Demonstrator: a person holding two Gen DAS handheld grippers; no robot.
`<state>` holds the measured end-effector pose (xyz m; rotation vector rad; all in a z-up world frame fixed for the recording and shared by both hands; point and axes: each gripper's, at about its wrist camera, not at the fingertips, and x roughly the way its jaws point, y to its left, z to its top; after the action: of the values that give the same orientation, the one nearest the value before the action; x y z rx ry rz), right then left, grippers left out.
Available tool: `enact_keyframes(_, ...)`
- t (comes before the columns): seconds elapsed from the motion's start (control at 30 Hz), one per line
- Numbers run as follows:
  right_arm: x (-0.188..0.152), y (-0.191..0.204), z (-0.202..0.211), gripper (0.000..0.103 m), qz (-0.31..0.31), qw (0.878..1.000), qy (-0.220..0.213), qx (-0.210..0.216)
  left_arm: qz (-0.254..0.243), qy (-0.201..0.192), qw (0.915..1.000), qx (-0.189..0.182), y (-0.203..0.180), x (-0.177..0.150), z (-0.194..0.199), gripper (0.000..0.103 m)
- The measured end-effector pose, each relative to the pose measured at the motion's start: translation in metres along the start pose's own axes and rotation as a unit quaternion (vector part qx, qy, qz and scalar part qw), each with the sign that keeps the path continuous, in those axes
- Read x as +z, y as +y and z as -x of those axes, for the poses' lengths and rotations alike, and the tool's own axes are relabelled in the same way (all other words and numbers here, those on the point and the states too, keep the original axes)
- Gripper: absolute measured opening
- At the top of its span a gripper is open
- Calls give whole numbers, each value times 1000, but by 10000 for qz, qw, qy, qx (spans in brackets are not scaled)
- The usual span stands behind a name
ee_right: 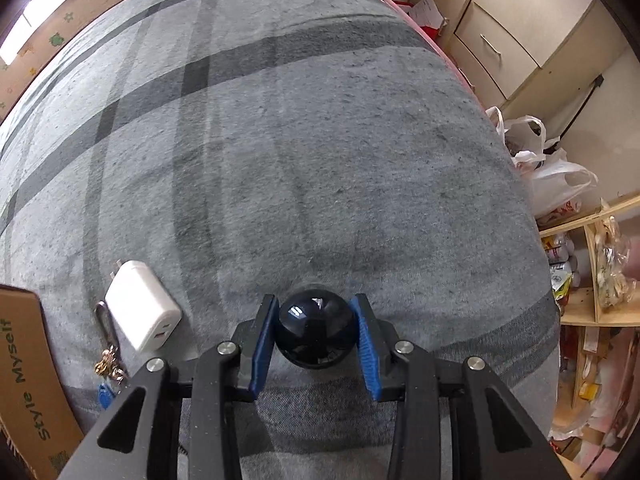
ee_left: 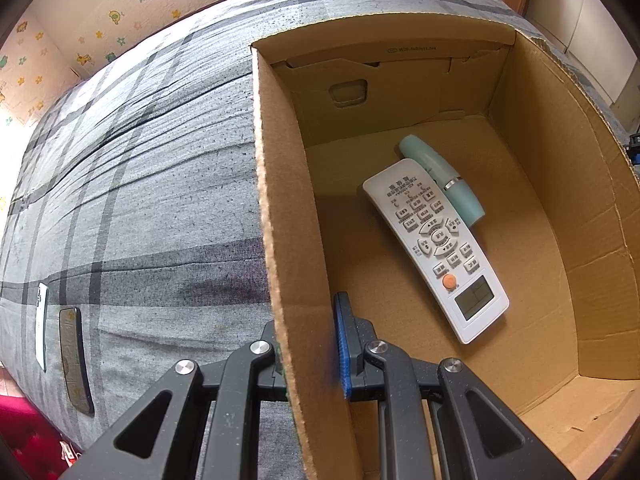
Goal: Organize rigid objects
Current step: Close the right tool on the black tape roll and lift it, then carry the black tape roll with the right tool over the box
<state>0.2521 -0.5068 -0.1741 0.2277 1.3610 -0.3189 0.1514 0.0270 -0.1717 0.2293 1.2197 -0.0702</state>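
My left gripper (ee_left: 308, 332) is shut on the left wall of an open cardboard box (ee_left: 280, 220), one blue pad inside and the other finger outside. On the box floor lie a white remote control (ee_left: 436, 248) and a teal tube (ee_left: 444, 176), touching each other. In the right wrist view my right gripper (ee_right: 316, 302) points down at the grey checked bedcover (ee_right: 320, 140), its blue pads pressed against both sides of a glossy black ball (ee_right: 310, 320). A white charger plug (ee_right: 140, 316) and a bunch of keys (ee_right: 108, 360) lie to the left of it.
A dark phone (ee_left: 74, 360) and a white phone (ee_left: 41, 324) lie on the cover left of the box. The box's outer side (ee_right: 28, 380) shows at the right view's left edge. Past the bed's right edge are plastic bags (ee_right: 552, 176), a wooden shelf (ee_right: 592, 312) and drawers (ee_right: 500, 40).
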Motion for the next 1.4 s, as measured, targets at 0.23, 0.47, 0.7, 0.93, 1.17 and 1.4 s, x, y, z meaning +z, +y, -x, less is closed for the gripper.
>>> enact_keyframes(0.23,-10,11,21,40,96,9999,-67,-21,-52,-25,10000,22,-2,0,1,17)
enact_keyframes(0.47,-24,28,46,40,232,9996,-167,-7,-56,-33,10000,10,-4,0,2,17)
enact_keyframes(0.7,-35,46,71,40,401,9988,-283,-12,-22,-27,10000,-4,-3,1,2,17)
enact_keyframes(0.93,-46,66,96,40,626,9971,-433,-4,6,-25,10000,-44,0,0,3,17)
enact_keyframes(1.17,-56,85,117,40,800,9952,-560,58,8,-32,10000,-59,1,0,4,17)
enact_keyframes(1.4,-66,110,136,40,993,9927,-671,145,42,-33,9999,-85,2,0,4,17)
